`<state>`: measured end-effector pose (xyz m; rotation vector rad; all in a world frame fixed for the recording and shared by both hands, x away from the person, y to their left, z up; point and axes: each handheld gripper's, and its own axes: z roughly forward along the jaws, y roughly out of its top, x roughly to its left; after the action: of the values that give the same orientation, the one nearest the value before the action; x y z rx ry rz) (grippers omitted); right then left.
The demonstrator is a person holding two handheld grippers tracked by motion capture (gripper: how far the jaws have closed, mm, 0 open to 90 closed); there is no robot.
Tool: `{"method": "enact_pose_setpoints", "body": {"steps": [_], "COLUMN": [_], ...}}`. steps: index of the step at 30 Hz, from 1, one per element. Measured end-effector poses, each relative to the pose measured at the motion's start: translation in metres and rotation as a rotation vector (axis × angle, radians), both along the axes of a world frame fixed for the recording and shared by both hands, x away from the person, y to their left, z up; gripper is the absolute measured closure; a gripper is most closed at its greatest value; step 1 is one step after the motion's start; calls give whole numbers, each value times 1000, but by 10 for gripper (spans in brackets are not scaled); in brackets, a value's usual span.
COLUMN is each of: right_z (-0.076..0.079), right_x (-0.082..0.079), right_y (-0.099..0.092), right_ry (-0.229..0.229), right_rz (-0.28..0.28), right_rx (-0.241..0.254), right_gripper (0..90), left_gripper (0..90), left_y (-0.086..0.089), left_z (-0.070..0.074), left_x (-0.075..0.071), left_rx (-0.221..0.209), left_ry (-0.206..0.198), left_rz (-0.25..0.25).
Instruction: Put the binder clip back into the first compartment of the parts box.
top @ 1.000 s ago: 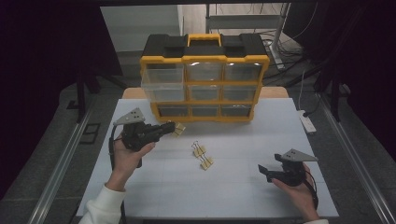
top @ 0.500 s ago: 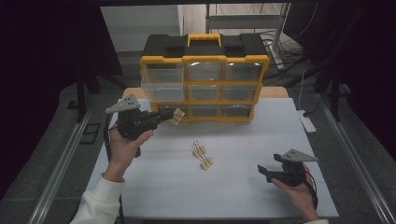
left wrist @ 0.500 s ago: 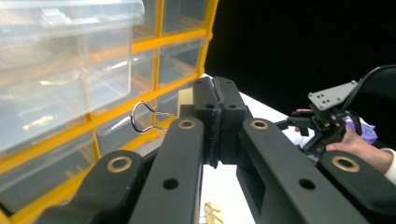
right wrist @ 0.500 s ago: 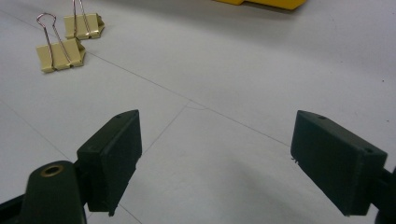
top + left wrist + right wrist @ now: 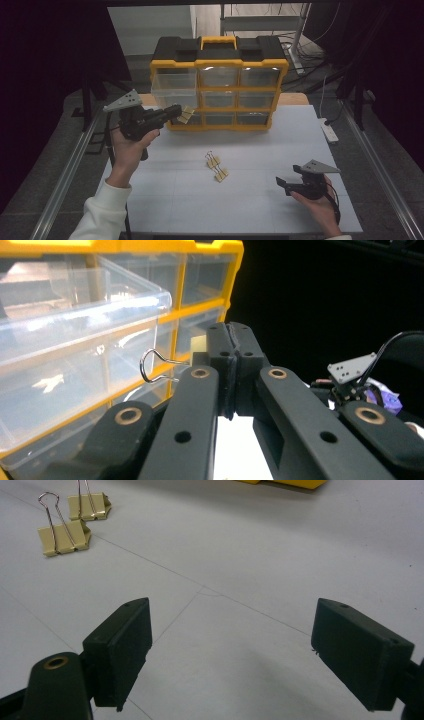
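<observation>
1. Dark room all round, with one white table (image 5: 250, 200) lit in the middle and a yellow-framed drawer cabinet (image 5: 220, 90) standing at its far edge.

2. Left gripper (image 5: 176, 113) is raised off the table, its jaws pressed together on a tan binder clip (image 5: 187, 115). In the left gripper view the clip's wire handle (image 5: 157, 365) pokes out to the side of the closed jaws and a sliver of the tan body shows just beyond them.

3. Directly ahead of those jaws and a little above them, the top-left clear drawer (image 5: 174, 82) is pulled out from the cabinet; the clip hangs just below its front lip, close to it but not inside.

4. Right gripper (image 5: 295, 186) sits low near the table's near edge, jaws wide apart and holding nothing. Two more binder clips (image 5: 67, 525) lie on the table ahead of it and off to its left, well apart from its jaws.

5. My reading: the step in hand is carrying the held clip to the open drawer. It looks like a sorting job with one clip in transit and two still waiting.

6. Next move, I'd judge, calls for lifting the clip above the drawer's front wall, moving it forward over the opening, and only then parting the jaws. Too low an approach would knock the wire handle against the clear lip.
</observation>
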<state>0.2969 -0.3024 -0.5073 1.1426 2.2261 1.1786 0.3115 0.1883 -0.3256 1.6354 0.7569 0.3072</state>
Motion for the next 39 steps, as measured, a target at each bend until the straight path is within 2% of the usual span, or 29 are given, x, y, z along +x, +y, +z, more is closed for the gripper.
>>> {"method": "enact_pose_setpoints", "body": {"steps": [2, 5, 13, 17, 21, 27, 34, 39], "right_z": [0, 0, 0, 0, 0, 0, 0, 0], "right_x": [0, 0, -1, -1, 0, -1, 0, 0], "right_y": [0, 0, 3, 2, 1, 2, 1, 1], "right_ry": [1, 2, 1, 5, 4, 3, 4, 3], "right_rz": [2, 2, 7, 4, 0, 6, 1, -2], "right_rx": [-1, -1, -3, -3, -1, -3, -1, -7], "right_gripper": [169, 169, 169, 170, 169, 169, 170, 170], "left_gripper": [893, 893, 893, 892, 892, 893, 893, 893], "left_y": [2, 3, 4, 4, 3, 6, 11, 13], "left_z": [5, 9, 18, 28, 34, 41, 48, 46], "left_x": [1, 2, 9, 11, 14, 23, 41, 50], "left_rx": [-12, -16, -9, -5, 0, -13, 3, 8], "left_ry": [-23, -36, -46, -72, -79, -77, -60, -46], "left_rz": [5, 15, 32, 37, 46, 66, 138, 161]}}
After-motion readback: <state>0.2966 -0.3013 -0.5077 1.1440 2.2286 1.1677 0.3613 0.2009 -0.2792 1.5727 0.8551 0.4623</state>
